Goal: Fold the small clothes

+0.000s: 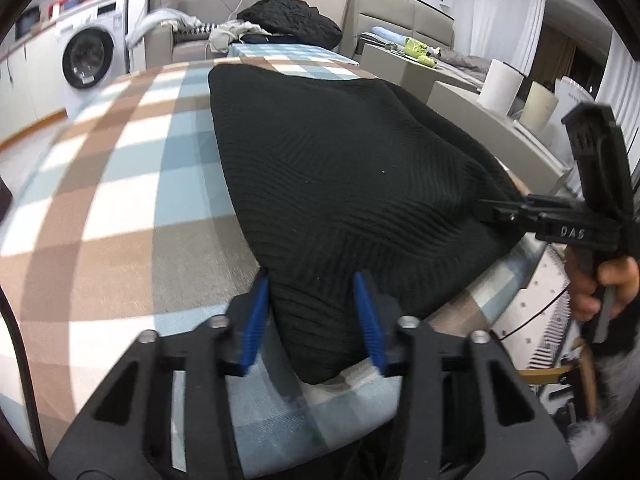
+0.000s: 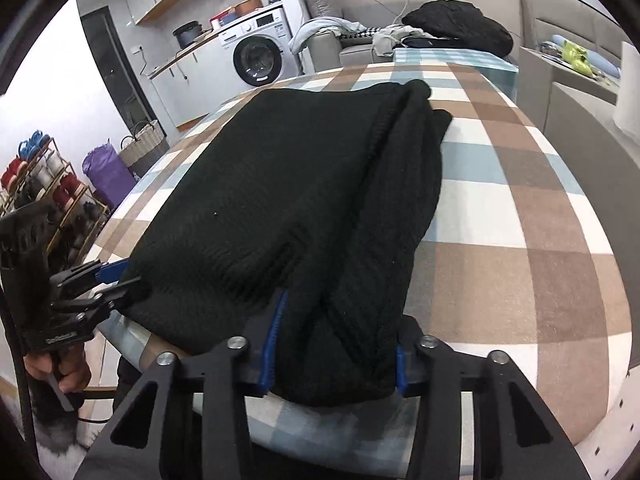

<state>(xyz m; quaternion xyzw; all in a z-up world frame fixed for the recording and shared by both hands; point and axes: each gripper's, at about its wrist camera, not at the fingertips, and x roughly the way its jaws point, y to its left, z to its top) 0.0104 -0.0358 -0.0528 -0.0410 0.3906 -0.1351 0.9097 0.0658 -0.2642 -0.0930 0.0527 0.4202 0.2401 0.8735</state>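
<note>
A black ribbed knit garment (image 1: 336, 184) lies partly folded on the checked tablecloth (image 1: 120, 200); it also shows in the right wrist view (image 2: 288, 200). My left gripper (image 1: 310, 300) is open, its blue pads (image 1: 256, 320) on either side of the garment's near left corner. My right gripper (image 2: 340, 332) is open around the near right edge, where the cloth bunches thick between the blue pads (image 2: 276, 340). Each gripper appears in the other's view: the right one (image 1: 496, 210) at the garment's right edge, the left one (image 2: 116, 280) at the left corner.
The table's near edge (image 2: 360, 432) runs just under both grippers. A black pile of clothes (image 1: 292, 20) lies on a sofa beyond the table. A washing machine (image 1: 88, 56) stands back left. Shoe rack (image 2: 44, 184) and baskets (image 2: 140, 140) stand left of the table.
</note>
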